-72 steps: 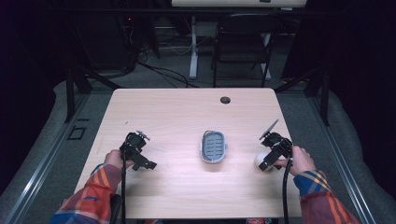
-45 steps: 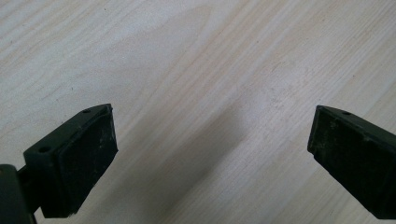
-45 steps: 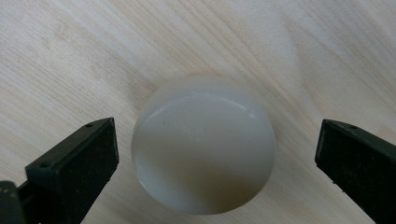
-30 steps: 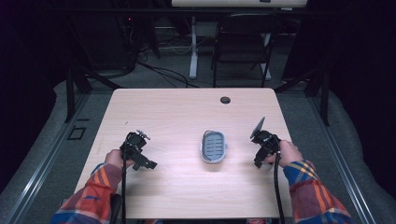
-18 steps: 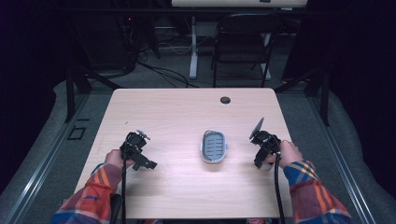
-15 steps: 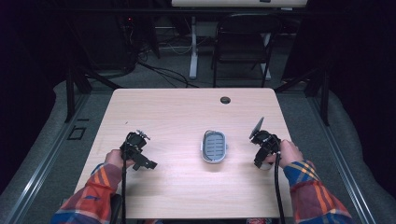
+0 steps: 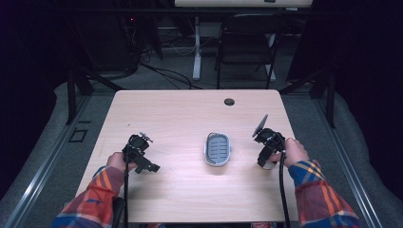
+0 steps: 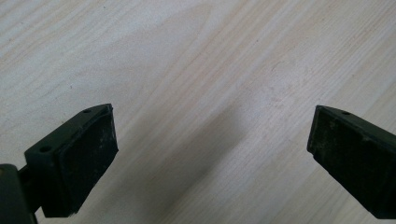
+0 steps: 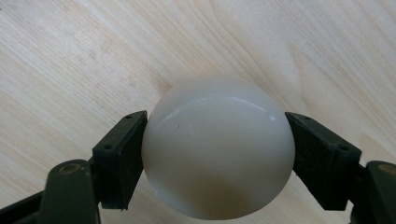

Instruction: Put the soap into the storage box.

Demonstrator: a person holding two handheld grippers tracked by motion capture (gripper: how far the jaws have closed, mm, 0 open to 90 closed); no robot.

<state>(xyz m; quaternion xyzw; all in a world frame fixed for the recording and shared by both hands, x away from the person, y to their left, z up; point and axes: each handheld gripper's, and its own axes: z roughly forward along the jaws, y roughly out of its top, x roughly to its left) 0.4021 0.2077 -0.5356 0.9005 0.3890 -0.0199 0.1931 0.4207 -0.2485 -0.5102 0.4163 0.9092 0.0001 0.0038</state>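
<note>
My right gripper (image 9: 212,154) has slid inward and now pinches the white soap bar (image 9: 217,149), so the soap dish (image 7: 217,149) comes next. The table (image 7: 190,109) between them is bare, its right edge near. My left gripper (image 8: 210,154) rests with jaws spread.

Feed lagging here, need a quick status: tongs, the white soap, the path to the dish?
Right tongs shut on white soap bar. Left tongs open, empty, above table. Soap dish centre table, empty. Nothing in the way.
</note>
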